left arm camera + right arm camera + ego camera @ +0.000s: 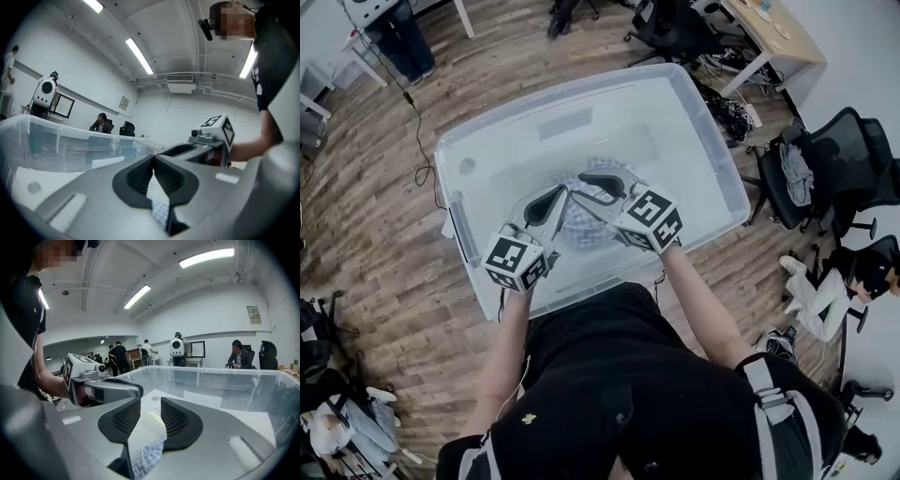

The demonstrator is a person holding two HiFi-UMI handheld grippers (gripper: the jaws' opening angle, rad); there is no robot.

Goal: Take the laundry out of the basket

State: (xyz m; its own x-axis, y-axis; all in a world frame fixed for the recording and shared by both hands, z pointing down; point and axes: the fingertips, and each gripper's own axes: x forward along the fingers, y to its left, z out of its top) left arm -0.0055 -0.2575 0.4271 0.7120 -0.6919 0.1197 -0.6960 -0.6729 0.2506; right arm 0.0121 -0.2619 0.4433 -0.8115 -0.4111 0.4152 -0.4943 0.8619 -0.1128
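Note:
A clear plastic bin [705, 127] stands on the wood floor in front of me. A blue checked cloth [581, 225] lies on its bottom. Both grippers reach down into the bin, just above the cloth. My left gripper [555, 199] has its tips together; in its own view the left gripper [153, 158] is shut, and the checked cloth [160, 212] shows below the jaws, not pinched. My right gripper [589, 187] stands beside it. In the right gripper view the right gripper [150, 401] has a clear gap between its pads, with the cloth [147, 456] beneath.
Black office chairs [853, 150] and a desk [769, 33] stand to the right of the bin. A cable [417, 131] runs over the floor at the left, and clothes [342, 427] lie at the bottom left. A person stands at the far left [401, 37].

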